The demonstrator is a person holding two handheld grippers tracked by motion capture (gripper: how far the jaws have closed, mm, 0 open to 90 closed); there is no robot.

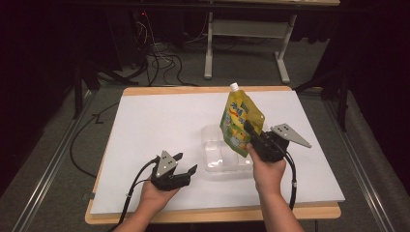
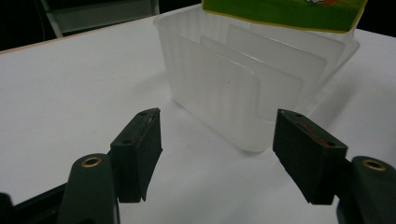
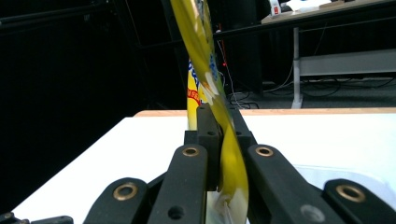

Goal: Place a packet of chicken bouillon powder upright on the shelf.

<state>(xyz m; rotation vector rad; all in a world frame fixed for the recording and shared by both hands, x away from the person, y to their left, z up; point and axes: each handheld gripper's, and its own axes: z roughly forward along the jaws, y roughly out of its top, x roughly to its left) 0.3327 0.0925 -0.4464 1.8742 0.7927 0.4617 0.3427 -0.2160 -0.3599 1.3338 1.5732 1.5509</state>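
Dark room w/ cables (image 1: 162, 60) trailing over the floor and a white table frame (image 1: 246, 36) standing at the back; your work surface is a wood-edged table (image 1: 212, 212) w/ a white sheet (image 1: 159, 121) covering nearly all of it.

Rt gripper (image 1: 251, 133) is clamping a yellow-green spouted pouch (image 1: 240, 123) at its lower rt edge. You are holding the pouch upright, white cap up, slightly tilted, its bottom sitting over the clear plastic container (image 1: 215, 152). Rt gripper view: the jaws are pinching the pouch (image 3: 210, 93) edge-on, film squeezed flat between them. Whether the pouch bottom is touching the container, cannot tell.

Lt gripper (image 1: 186, 164) is resting low near the front of the sheet, just left of the container, jaws spread wide and holding nothing. Lt gripper view: the container (image 2: 247, 88) is standing close ahead of the parted jaws, not touching them, w/ translucent dividers inside; the pouch's green lower edge (image 2: 285, 11) is hanging above the rim.

Both of your hands are entering from the near edge; a black cable is trailing from each gripper.
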